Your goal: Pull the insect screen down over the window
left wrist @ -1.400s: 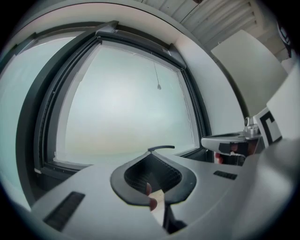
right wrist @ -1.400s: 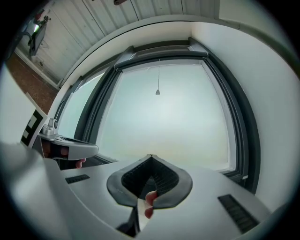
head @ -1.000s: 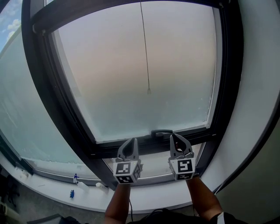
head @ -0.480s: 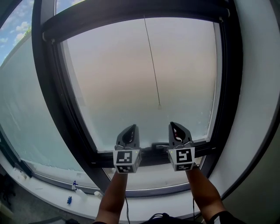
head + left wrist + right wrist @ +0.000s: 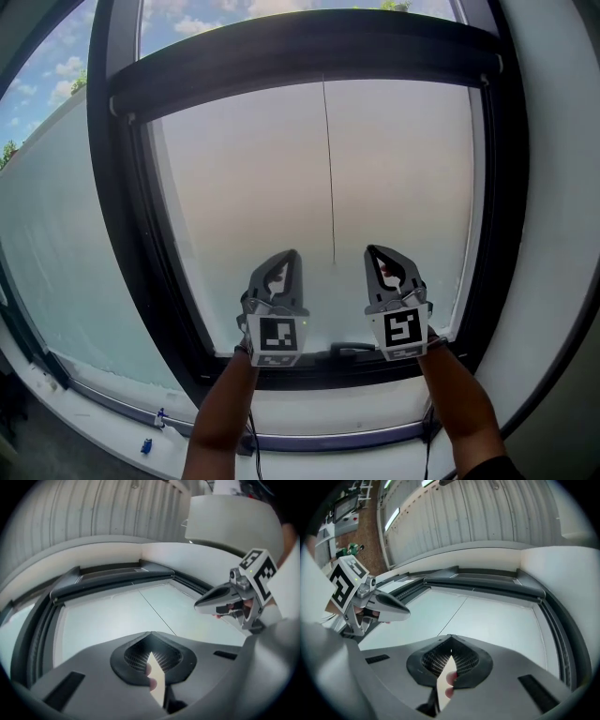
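While left gripper (image 5: 292,255) and right gripper (image 5: 373,251) sit closed and empty, they half-hide the handle (image 5: 351,349).

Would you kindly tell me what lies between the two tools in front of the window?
The head view shows a thin cord hanging down between the left tool and the right tool.

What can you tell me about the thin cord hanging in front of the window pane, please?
The cord is a thin dark line, hanging straight from the dark bar across the window's top, down the middle of the frosted pane. In the head view its lower end stops between the left gripper and right gripper; neither touches it.
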`<state>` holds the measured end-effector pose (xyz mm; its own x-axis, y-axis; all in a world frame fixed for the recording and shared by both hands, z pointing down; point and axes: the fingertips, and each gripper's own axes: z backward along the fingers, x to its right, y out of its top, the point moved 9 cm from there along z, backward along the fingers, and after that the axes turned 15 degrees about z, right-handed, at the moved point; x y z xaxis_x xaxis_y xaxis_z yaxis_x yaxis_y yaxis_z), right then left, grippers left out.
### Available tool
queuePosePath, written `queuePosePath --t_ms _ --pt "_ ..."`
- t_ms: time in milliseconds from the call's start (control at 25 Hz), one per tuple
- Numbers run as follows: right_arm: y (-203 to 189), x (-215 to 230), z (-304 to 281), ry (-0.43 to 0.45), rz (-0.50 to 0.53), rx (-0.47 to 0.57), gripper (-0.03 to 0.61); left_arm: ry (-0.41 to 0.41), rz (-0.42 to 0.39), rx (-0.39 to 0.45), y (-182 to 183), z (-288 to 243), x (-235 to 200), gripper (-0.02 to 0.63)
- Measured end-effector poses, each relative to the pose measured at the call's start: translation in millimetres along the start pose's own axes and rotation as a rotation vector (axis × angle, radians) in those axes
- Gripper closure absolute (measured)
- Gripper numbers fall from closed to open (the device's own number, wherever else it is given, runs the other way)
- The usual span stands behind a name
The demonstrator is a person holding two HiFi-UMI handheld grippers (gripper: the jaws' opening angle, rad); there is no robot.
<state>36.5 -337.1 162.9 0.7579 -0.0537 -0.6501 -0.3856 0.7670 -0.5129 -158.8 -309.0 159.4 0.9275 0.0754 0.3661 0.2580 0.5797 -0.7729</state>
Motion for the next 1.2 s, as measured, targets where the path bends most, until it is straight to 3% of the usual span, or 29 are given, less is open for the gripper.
queuePosePath --t_ms 200,400,520,640,960,1080,1200 --pt "31.2 30.9 -28.9 0.044 0.215 0.037 0.575 0.065 -0.280 0.030 46.8 -26.1 -23.8 0.611" --pt "65.9 68.2 -56.5 0.003 0.350 0.042 0.575 0.145 -0.441 0.043 85.6 -55.1 -55.1 0.611" --pt "79.7 81.4 -76.5 -0.001 0.482 0.017 0.575 0.188 -0.550 0.026 102.0 -70.7 -69.3 0.611" --pt "87.3 93.3 -94.7 -0.009 0.617 -0.020 0.575 0.225 -0.639 0.024 118.7 -84.4 -78.5 0.611" --pt "93.4 123.4 -126.3 -0.038 0.847 -0.140 0.575 0.310 -0.887 -0.022 149.3 -115.0 -89.7 0.611" --pt "97.9 130.9 -136.3 -0.014 0.899 -0.178 0.574 0.354 -0.983 -0.063 157.4 -125.9 -93.3 0.611" --pt "104.0 136.1 -144.4 -0.016 0.955 -0.192 0.572 0.374 -1.017 -0.179 158.9 -139.7 -98.5 0.611"
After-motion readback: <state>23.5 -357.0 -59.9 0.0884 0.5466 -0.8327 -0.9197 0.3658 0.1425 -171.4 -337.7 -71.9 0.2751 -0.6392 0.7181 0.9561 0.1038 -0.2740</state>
